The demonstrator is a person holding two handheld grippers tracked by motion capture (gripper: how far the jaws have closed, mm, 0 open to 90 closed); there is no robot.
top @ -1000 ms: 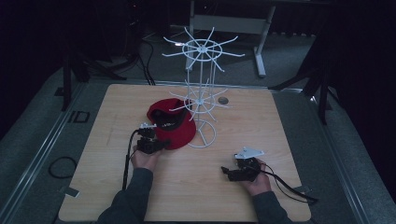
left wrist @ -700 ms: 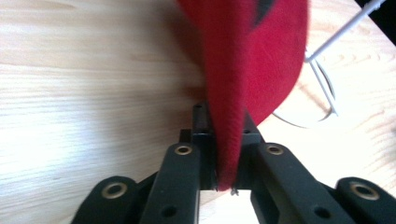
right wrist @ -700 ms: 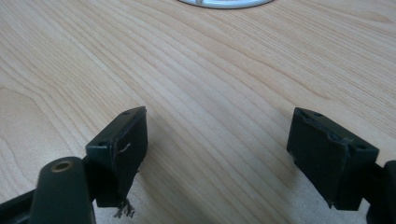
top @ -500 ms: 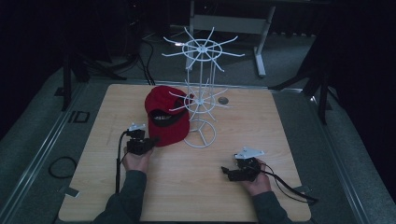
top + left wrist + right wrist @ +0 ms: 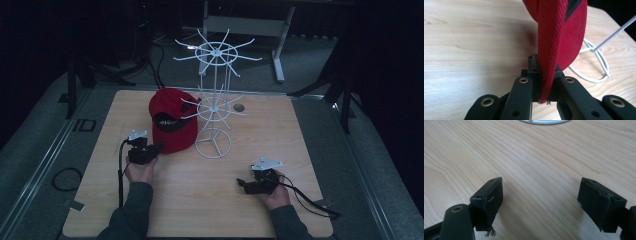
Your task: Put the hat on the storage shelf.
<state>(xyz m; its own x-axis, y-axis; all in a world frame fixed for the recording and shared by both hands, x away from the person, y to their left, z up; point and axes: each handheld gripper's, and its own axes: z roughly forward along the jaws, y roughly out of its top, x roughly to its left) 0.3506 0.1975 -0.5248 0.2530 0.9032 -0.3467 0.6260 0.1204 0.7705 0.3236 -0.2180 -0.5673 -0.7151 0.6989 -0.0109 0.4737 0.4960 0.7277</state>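
- High view, nearest the person: two sleeved forearms come in from the bottom edge, each hand wrapped around a black gripper above a pale wooden table [image 5: 300, 130].
- Right hand [image 5: 272, 192] sits low near the table's near right part, holding the right gripper [image 5: 243, 184] with its jaws turned toward the left; a grey three-cornered plate tops it and a black cable trails off to the right.
- Right gripper view: the jaws stand wide apart with bare wood grain between them, gripping nothing; a frayed thread hangs from the left jaw pad.
- Left hand [image 5: 140, 169] reaches farther forward on the left side, its left gripper [image 5: 159, 148] pointing right and away, with a cable running back along the forearm.
- Left gripper view: the jaws are pinched narrow on the edge of a red cap [image 5: 560, 37]; the twill fabric rises upright from between them.
- High view, mid table: the cap [image 5: 171, 120] sits up with its opening toward the person, touching or just beside the white wire rack [image 5: 214, 107] on its right.
- The rack's round base ring rests on the table, and its upright post carries two tiers of radiating hooks; some lower hooks overlap the cap.
- A small dark round spot [image 5: 238, 107] lies on the table just past the rack.
- Beyond the table: dark floor, cables and stand legs.
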